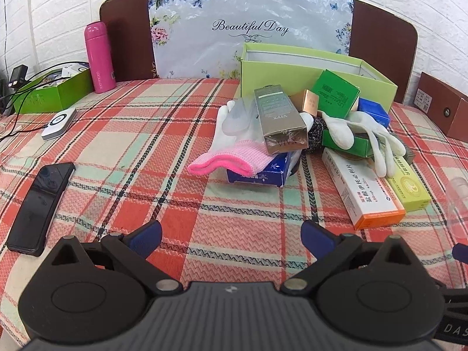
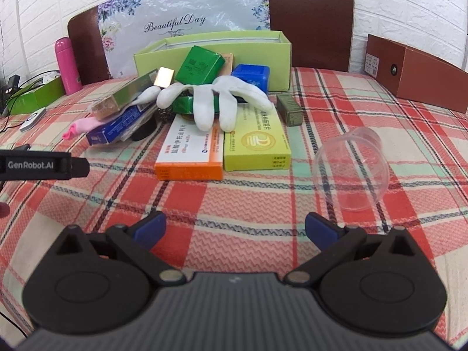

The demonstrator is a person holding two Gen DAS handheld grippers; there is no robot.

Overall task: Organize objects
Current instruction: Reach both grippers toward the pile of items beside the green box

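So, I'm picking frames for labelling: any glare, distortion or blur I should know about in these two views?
Left wrist view: strong fisheye bending at the edges, dark corners; soft glare on the floral plastic sheet and black phone; clear plastic cup cut off at the right edge. Right wrist view: same bending; the cup is see-through and faint against the plaid cloth; lighting even, pile sharp.
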